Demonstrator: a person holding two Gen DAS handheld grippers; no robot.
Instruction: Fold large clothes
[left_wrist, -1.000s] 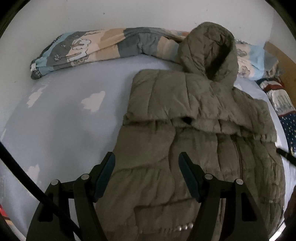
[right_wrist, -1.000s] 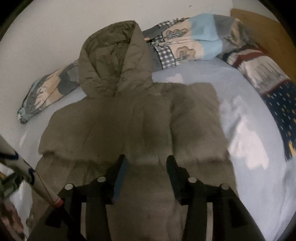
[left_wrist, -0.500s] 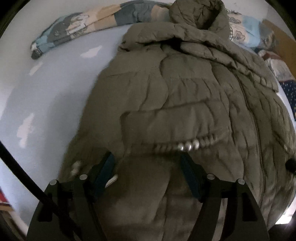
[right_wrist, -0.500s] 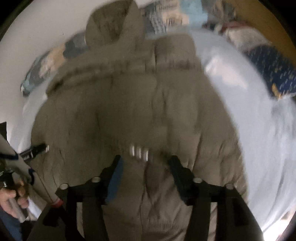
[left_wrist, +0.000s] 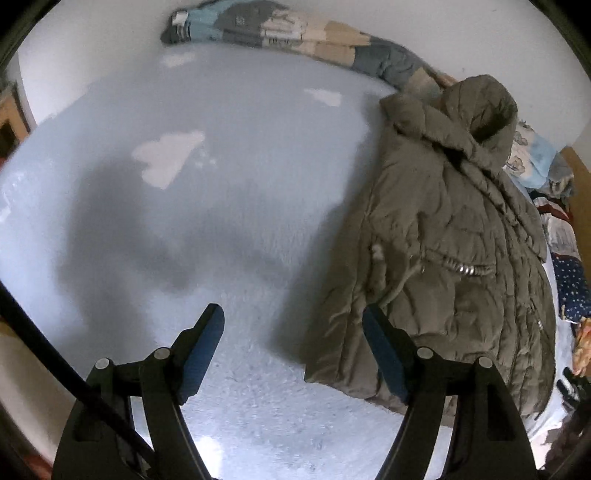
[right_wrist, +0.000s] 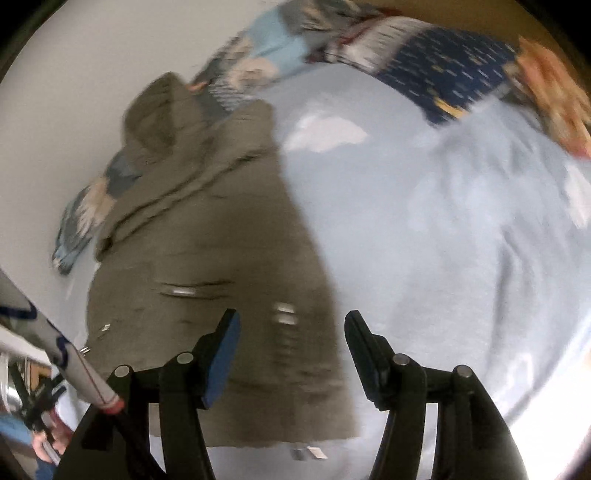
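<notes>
With the folded jacket lying on the bed, the left gripper and right gripper were both opening and empty; next, each should probably grip an edge squarely.

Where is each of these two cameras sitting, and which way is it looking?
Left wrist: rides on the left gripper, looking forward and down along its opening, empty jaws at the blue sheet; the jacket lies off to the right.
Right wrist: rides on the right gripper, aimed down at the jacket's edge, jaws opening and gripping nothing; a hand shows at lower left.
Shared: the jacket, the sheet and the patterned blanket by the wall.
</notes>
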